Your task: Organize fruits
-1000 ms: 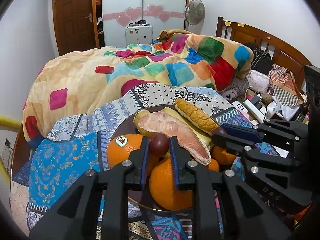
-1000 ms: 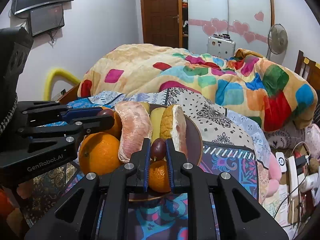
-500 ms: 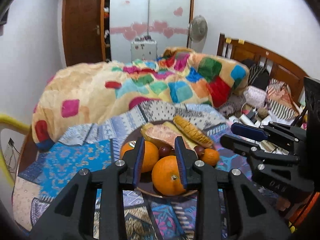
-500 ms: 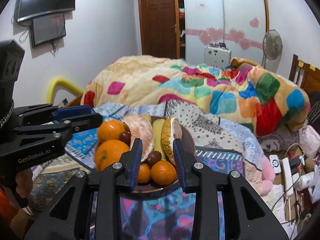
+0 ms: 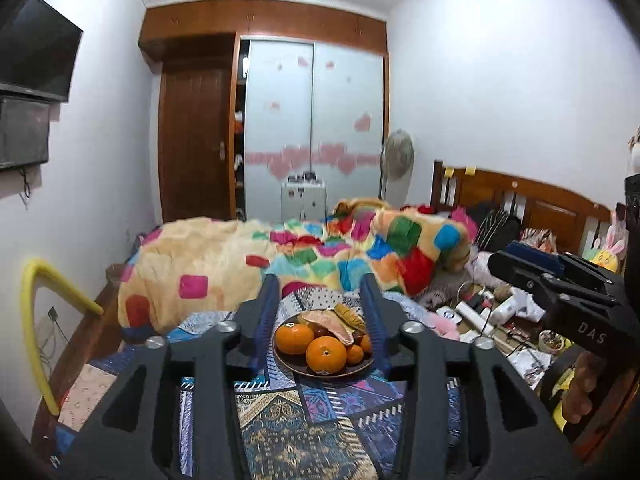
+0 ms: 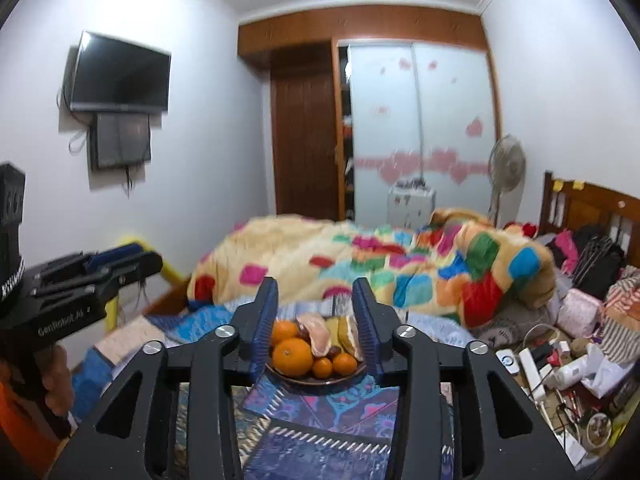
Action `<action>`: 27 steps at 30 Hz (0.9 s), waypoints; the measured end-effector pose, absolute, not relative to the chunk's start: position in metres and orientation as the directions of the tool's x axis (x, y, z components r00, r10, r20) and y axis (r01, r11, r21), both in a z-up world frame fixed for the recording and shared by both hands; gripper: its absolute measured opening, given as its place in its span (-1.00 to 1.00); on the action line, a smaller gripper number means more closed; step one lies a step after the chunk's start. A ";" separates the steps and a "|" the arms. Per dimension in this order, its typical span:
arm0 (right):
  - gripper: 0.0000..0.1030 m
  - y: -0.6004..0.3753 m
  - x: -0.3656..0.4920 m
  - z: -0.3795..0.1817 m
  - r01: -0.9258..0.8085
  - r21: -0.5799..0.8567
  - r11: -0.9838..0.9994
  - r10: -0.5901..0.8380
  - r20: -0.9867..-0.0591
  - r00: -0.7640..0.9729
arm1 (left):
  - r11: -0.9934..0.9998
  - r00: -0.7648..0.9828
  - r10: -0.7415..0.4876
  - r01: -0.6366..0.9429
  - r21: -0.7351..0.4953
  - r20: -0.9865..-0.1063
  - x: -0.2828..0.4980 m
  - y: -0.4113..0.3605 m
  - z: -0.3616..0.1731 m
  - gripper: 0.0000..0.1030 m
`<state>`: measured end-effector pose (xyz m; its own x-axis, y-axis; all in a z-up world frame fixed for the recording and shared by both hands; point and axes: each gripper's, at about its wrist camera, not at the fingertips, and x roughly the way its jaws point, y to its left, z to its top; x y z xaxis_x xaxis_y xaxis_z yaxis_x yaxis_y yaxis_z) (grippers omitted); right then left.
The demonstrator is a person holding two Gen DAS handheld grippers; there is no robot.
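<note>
A dark round plate on the patterned bedspread holds oranges, small tangerines, dark round fruits and pomelo pieces. It also shows in the right wrist view, with oranges and pomelo pieces. My left gripper is open and empty, held back and above the plate. My right gripper is open and empty too, also well back from the plate. Each gripper shows at the edge of the other's view: the right one and the left one.
A colourful patchwork duvet lies heaped behind the plate. Clutter of chargers, bottles and cables fills the right side by the wooden headboard. A yellow bar stands at the left. A TV hangs on the wall.
Both grippers let go of a small dark fruit each onto the plate, opened wide, and pulled back and up away from the plate.
</note>
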<state>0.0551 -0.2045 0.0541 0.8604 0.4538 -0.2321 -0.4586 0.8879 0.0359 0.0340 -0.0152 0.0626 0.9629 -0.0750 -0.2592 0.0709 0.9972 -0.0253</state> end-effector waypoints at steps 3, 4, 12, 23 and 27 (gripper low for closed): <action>0.10 -0.207 0.027 0.061 -0.447 0.037 0.894 0.446 -0.172 0.878 | 0.998 0.972 -0.069 0.065 -0.023 -0.224 0.005 -0.017 0.066 0.07; 0.18 -0.207 0.020 0.062 -0.444 0.036 0.895 0.444 -0.160 0.882 | 0.998 0.975 -0.060 0.058 -0.018 -0.213 -0.003 -0.017 0.066 0.12; 0.88 -0.206 -0.018 0.060 -0.391 0.013 0.920 0.391 -0.089 0.916 | 1.000 0.988 -0.020 0.023 0.018 -0.152 -0.047 -0.026 0.064 0.57; 1.00 -0.212 -0.028 0.053 -0.391 0.042 0.920 0.393 -0.092 0.915 | 1.000 0.992 -0.017 0.019 0.015 -0.127 -0.065 -0.030 0.062 0.86; 1.00 -0.213 -0.031 0.051 -0.392 0.046 0.919 0.395 -0.097 0.913 | 1.000 0.992 -0.014 0.016 0.021 -0.126 -0.066 -0.032 0.061 0.88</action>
